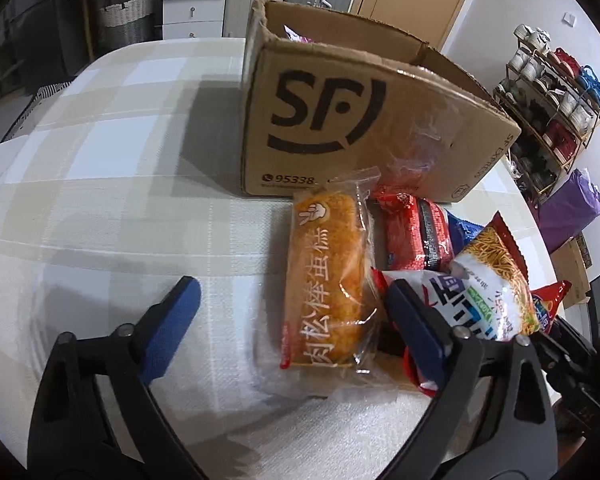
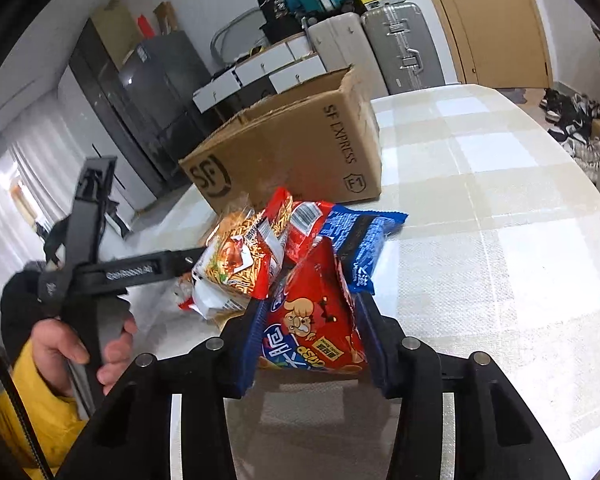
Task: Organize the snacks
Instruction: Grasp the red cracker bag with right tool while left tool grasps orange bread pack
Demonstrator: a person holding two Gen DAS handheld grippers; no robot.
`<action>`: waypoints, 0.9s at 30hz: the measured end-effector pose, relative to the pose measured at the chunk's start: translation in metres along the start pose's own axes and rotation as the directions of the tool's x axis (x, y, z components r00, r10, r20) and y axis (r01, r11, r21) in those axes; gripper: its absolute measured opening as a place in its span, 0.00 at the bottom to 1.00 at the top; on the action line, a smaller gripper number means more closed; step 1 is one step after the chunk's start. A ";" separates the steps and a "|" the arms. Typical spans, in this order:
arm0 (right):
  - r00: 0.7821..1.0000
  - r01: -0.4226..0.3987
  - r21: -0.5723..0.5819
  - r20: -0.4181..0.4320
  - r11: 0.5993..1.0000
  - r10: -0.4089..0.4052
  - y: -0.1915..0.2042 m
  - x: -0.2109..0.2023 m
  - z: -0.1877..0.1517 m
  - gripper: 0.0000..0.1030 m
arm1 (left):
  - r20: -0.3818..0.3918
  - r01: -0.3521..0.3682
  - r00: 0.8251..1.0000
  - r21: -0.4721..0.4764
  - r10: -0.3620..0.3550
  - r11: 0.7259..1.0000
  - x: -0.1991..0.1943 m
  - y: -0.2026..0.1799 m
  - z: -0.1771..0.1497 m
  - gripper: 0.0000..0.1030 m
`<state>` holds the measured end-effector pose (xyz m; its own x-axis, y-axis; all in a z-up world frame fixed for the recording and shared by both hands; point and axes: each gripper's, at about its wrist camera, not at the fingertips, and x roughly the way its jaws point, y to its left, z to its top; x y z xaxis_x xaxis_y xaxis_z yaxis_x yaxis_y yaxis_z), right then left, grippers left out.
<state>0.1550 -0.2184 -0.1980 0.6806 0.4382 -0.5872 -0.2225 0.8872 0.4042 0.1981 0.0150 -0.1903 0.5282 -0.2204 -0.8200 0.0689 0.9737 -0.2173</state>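
Observation:
An open cardboard box (image 1: 360, 120) (image 2: 300, 152) marked SF stands on the table. In front of it lies a heap of snack packs. An orange cake pack (image 1: 328, 276) lies between the wide-apart fingers of my left gripper (image 1: 296, 300), whose left pad is well clear of it. Beside it are a noodle snack bag (image 1: 488, 280) (image 2: 240, 260), a red pack (image 1: 416, 236) and a blue pack (image 2: 364, 240). My right gripper (image 2: 310, 320) is shut on a red snack bag (image 2: 312, 320), with a blue pad against each side.
A checked cloth (image 1: 120, 160) (image 2: 500, 240) covers the table, bare to the left and right of the heap. A hand (image 2: 60, 344) in a yellow sleeve holds the left tool. A shoe rack (image 1: 552, 100) and suitcases (image 2: 400, 48) stand beyond the table.

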 end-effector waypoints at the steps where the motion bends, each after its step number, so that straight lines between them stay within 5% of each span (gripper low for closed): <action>1: 1.000 -0.004 0.007 0.004 1.000 0.004 -0.001 -0.002 0.000 0.42 | -0.006 0.007 1.000 -0.004 -0.007 1.000 0.002 0.000 0.000 0.83; 8: 0.996 -0.073 0.088 0.052 0.993 0.069 -0.016 -0.012 -0.002 0.29 | -0.020 0.080 0.997 0.003 -0.080 0.997 -0.002 -0.001 0.002 0.40; 27: 0.993 -0.101 0.114 0.074 0.988 0.093 -0.020 -0.014 -0.001 0.27 | -0.010 0.131 0.991 -0.049 -0.131 0.990 -0.031 0.035 -0.009 0.32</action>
<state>0.1498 -0.2425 -0.1986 0.7066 0.5070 -0.4936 -0.2091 0.8161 0.5388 0.1760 0.0549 -0.1772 0.5058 -0.3468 -0.7899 0.0958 0.9325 -0.3481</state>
